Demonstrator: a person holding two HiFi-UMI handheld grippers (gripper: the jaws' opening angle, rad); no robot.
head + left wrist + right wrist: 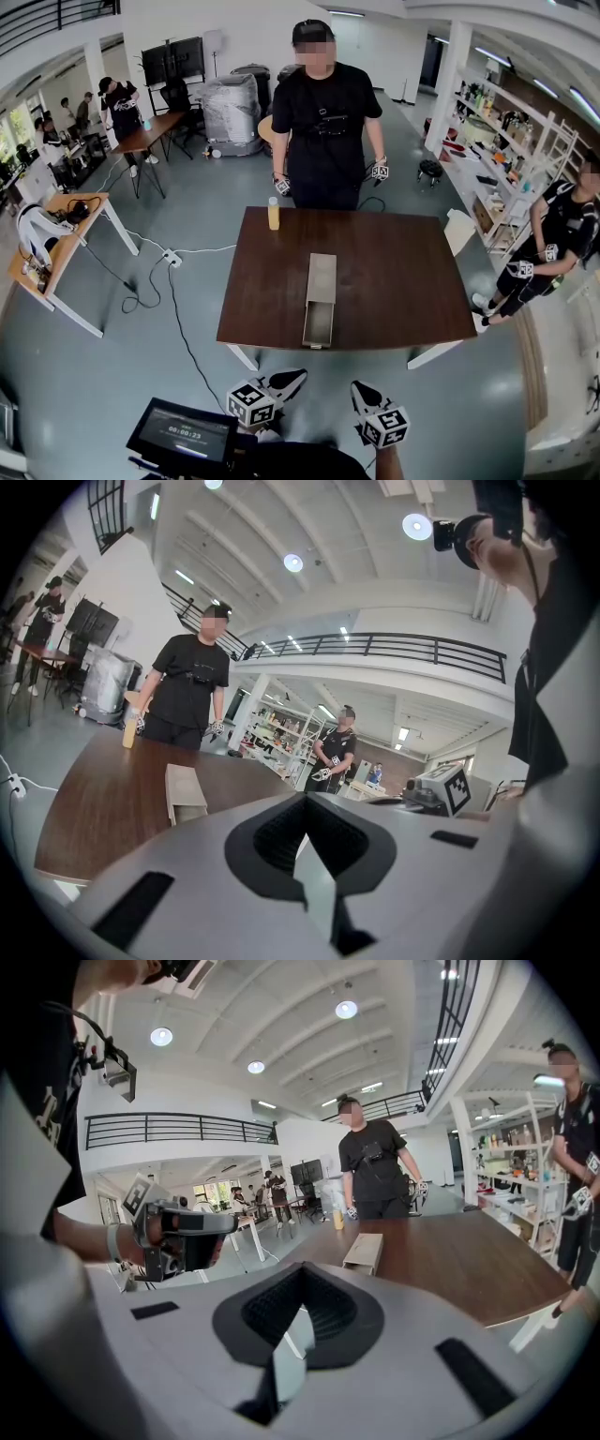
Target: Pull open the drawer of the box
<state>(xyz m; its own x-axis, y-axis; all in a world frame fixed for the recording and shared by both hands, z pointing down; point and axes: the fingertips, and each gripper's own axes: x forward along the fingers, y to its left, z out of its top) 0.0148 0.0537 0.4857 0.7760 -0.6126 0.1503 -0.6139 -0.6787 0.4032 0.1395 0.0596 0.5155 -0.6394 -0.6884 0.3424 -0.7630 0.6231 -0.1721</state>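
A long grey box (322, 277) lies in the middle of the dark wooden table (403, 281), its length running toward me. Its near part (318, 325) looks darker and hollow, like a drawer drawn out up to the table's front edge. The box also shows in the left gripper view (186, 794) and in the right gripper view (364, 1252). My left gripper (289, 381) and right gripper (360, 390) hang close to my body, short of the table and apart from the box. Both the left gripper (305, 803) and the right gripper (302, 1274) are shut and hold nothing.
An orange bottle (273, 214) stands at the table's far left. A person in black (323, 112) stands behind the far edge; another (553, 244) is at the right by shelves. A screen (183, 436) sits at my lower left. Cables and a power strip (171, 256) lie on the floor.
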